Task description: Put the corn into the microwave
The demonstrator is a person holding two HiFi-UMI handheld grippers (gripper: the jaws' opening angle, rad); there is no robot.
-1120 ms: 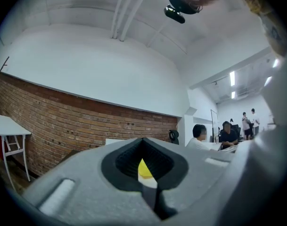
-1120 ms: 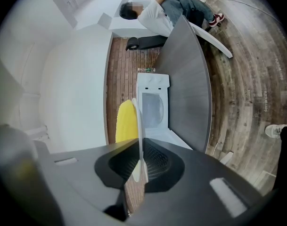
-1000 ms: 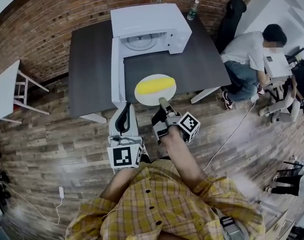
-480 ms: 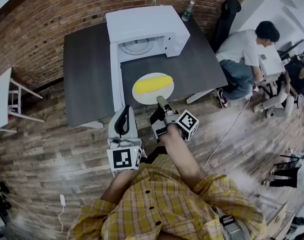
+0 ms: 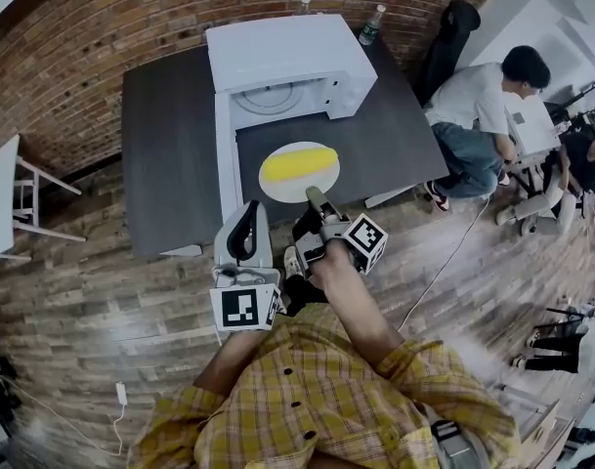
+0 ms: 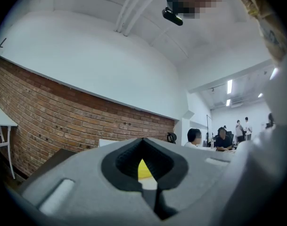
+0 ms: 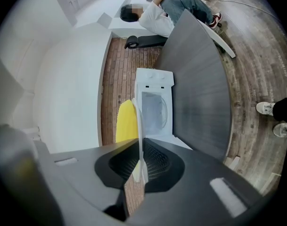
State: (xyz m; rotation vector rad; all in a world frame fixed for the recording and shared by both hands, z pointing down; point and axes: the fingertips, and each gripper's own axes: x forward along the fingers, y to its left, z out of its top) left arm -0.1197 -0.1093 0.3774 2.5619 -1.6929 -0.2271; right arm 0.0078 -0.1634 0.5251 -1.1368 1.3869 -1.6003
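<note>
Right gripper (image 5: pixel 315 196): jaws were clamped on the near rim of a white plate (image 5: pixel 277 189). In the right gripper view the plate (image 7: pixel 139 126) stood edge-on between the pads.

The corn (image 5: pixel 299 164), one yellow cob, lay on the plate just beyond the jaw tips, over the dark table (image 5: pixel 170 135). Whether the plate was lifted or resting could not be told.

Ahead of those jaws, past the plate, stood the white microwave (image 5: pixel 282 52). Its door (image 5: pixel 224 154) was swung open to the left, and the turntable (image 5: pixel 268 96) was visible inside.

Left gripper (image 5: pixel 246 213): jaws were together with nothing between them. It was beside the right gripper, with its tips near the door's free edge. A sliver of yellow corn (image 6: pixel 143 168) showed ahead through their notch.
</note>
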